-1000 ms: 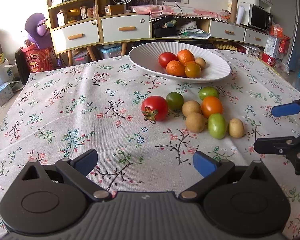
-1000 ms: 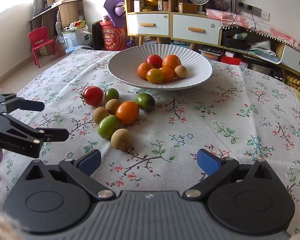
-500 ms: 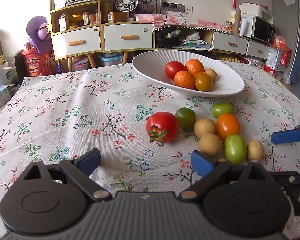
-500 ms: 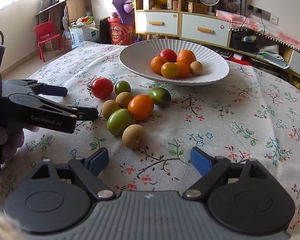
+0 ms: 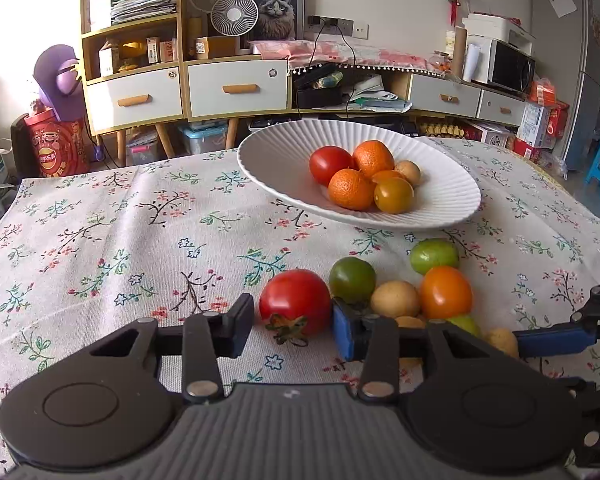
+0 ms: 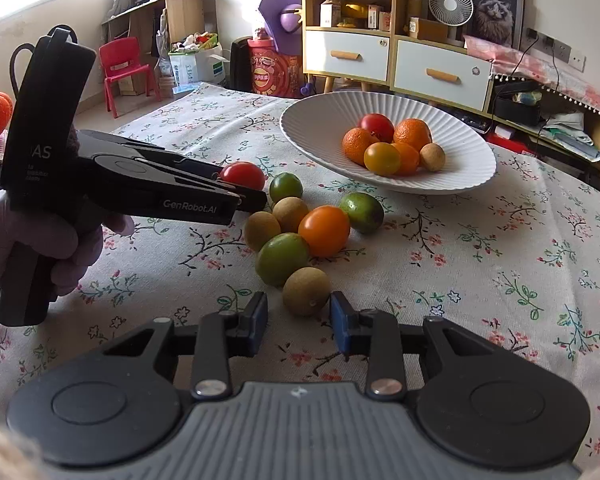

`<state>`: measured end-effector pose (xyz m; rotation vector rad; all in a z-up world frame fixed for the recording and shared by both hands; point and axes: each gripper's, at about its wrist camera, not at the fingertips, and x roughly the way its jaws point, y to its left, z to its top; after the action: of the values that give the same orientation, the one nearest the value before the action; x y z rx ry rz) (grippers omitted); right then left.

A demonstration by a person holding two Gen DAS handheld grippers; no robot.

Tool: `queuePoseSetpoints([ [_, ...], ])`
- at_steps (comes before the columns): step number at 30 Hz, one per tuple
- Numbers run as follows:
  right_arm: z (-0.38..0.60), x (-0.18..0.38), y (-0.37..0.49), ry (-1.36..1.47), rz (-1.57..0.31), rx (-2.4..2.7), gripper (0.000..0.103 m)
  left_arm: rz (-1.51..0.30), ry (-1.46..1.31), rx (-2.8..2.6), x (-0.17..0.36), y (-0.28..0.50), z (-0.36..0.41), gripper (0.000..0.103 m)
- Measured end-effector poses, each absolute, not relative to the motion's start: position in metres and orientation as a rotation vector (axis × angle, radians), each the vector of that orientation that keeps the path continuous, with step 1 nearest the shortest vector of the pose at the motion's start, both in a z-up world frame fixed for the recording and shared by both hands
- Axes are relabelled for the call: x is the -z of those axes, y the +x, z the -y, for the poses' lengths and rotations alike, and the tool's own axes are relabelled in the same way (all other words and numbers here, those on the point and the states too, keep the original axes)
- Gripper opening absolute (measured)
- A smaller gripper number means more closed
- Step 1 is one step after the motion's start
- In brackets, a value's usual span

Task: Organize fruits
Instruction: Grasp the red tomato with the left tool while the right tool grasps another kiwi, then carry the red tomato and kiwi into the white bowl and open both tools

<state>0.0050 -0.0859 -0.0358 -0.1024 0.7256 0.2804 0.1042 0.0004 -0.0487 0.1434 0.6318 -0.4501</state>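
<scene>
A white ribbed bowl holds a red tomato, oranges and small fruits. Loose fruits lie on the floral cloth in front of it. My left gripper is open, its fingers on either side of the red tomato, which also shows in the right wrist view. My right gripper is open, its fingers on either side of a brown round fruit. Beyond it lie a green fruit, an orange tomato and more small fruits.
The left hand-held gripper body reaches in from the left in the right wrist view. The right gripper's blue finger shows at the right of the left wrist view. Cabinets stand behind the table.
Both grippers moved forward toward the loose fruits and narrowed their jaws. The left now brackets the red tomato; the right brackets the brown fruit.
</scene>
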Motion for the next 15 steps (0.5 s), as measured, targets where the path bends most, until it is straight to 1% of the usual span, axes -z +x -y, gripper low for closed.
queuePoseSetpoints([
  [4,0.084,0.034,0.003,-0.099,-0.729,-0.291,0.022,-0.633,0.155,0.450,0.048,0.104,0.000,0.032],
  [15,0.085,0.031,0.004,-0.087,-0.729,-0.293,0.022,-0.668,0.113,0.417,0.042,0.099,-0.012,0.031],
])
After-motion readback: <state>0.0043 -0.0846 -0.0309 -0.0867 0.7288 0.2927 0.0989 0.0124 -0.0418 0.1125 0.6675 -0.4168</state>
